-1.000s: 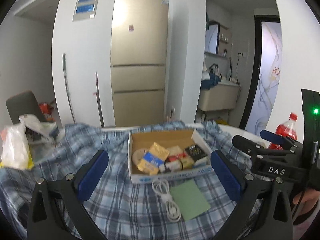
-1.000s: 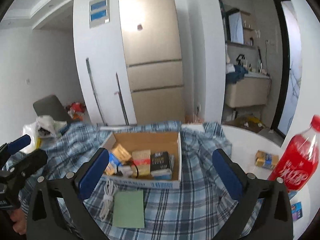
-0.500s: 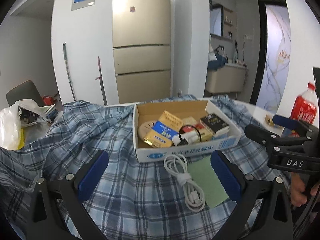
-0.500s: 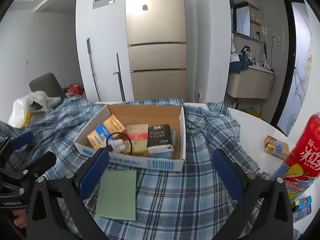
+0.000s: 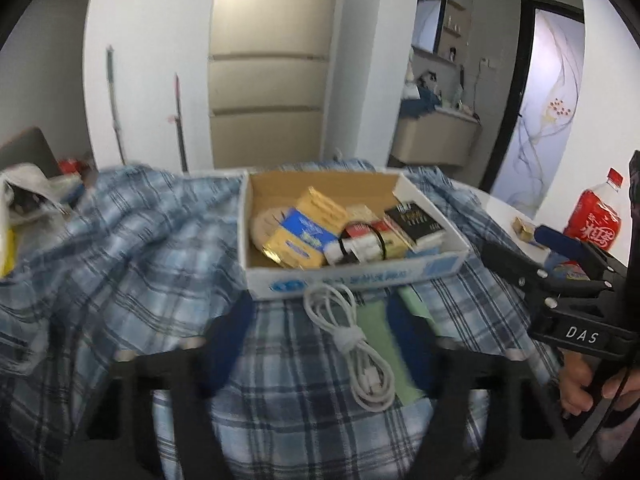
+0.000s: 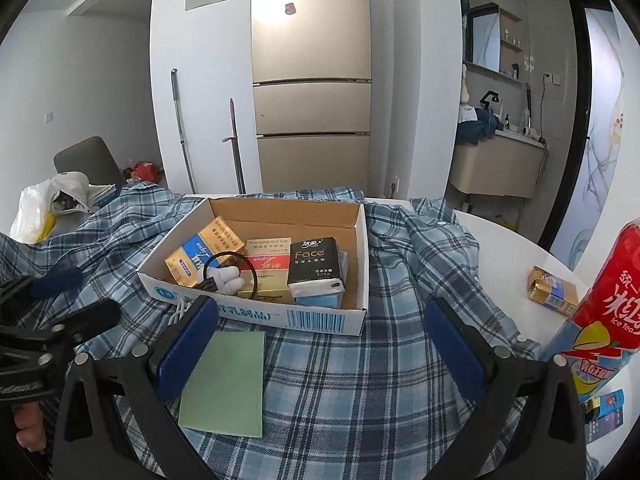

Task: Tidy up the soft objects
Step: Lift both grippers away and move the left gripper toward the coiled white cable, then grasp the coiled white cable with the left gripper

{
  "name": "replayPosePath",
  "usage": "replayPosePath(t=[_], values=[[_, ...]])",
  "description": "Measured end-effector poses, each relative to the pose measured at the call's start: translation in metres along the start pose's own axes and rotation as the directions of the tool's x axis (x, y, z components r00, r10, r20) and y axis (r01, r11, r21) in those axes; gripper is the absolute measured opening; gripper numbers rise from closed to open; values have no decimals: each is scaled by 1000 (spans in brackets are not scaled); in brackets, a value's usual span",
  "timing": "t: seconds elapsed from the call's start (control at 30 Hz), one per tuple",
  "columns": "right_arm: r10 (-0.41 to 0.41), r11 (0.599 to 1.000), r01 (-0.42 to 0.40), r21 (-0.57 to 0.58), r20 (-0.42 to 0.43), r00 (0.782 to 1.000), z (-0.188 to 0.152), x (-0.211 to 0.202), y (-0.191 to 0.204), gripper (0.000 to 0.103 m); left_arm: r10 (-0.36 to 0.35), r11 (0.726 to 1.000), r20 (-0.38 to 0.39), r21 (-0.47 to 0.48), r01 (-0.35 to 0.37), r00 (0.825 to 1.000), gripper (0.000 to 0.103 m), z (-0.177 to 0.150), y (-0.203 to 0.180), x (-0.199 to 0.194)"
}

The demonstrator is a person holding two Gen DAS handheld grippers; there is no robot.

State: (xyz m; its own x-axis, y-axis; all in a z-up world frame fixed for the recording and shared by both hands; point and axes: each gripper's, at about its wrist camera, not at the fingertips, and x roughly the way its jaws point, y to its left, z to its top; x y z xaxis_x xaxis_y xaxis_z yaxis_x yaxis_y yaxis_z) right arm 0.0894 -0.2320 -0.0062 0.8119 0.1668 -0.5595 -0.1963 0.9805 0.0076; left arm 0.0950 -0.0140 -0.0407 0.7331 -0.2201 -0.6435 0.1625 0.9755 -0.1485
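One white cable (image 5: 349, 338), one green sheet (image 6: 226, 384), one box (image 6: 320, 316) on cloth.

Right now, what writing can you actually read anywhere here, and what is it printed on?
"DAS": the right gripper.
"Face": black tissue pack in the cardboard box.
"Ice Tea": red bottle.
Chinese print on the box front, the bottle and the other packets: too small or blurred to read.

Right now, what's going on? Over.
Left hand-held gripper closing around white cable. Right hand-held gripper open, empty. Cardboard box just beyond.
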Motion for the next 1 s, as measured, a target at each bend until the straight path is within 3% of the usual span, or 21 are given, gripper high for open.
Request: replayPosePath(t=[0.03, 0.17, 0.33, 0.47, 0.57, 0.7, 1.0], values=[[1, 1000, -1, 1, -1, 1000, 0, 0, 0, 103, -15, 1000, -25, -16, 15, 1000, 47, 0, 2, 4], [9, 1000, -9, 16, -14, 1000, 0, 2, -2, 103, -88, 992, -124, -102, 76, 988, 46, 6, 8, 21], [20, 999, -19, 34, -32, 999, 1, 6, -7, 103, -22, 999, -181, -32, 17, 983, 46, 9, -11, 33], [14, 999, -13, 37, -28, 999, 1, 5, -7, 103, -26, 997, -252, -71, 9, 967, 46, 8, -13, 50], [-4, 999, 5, 37, -26, 1000, 1, 4, -8, 103, 17, 998, -274, -52, -33, 962, 42, 7, -14, 60], [-11, 999, 12, 34, -29, 1000, 1, 5, -8, 103, 10, 998, -316, -52, -28, 949, 37, 5, -15, 71], [-3, 999, 5, 36, -58, 998, 0, 10, -9, 103, 22, 999, -336, -18, -30, 942, 33, -2, -23, 81]])
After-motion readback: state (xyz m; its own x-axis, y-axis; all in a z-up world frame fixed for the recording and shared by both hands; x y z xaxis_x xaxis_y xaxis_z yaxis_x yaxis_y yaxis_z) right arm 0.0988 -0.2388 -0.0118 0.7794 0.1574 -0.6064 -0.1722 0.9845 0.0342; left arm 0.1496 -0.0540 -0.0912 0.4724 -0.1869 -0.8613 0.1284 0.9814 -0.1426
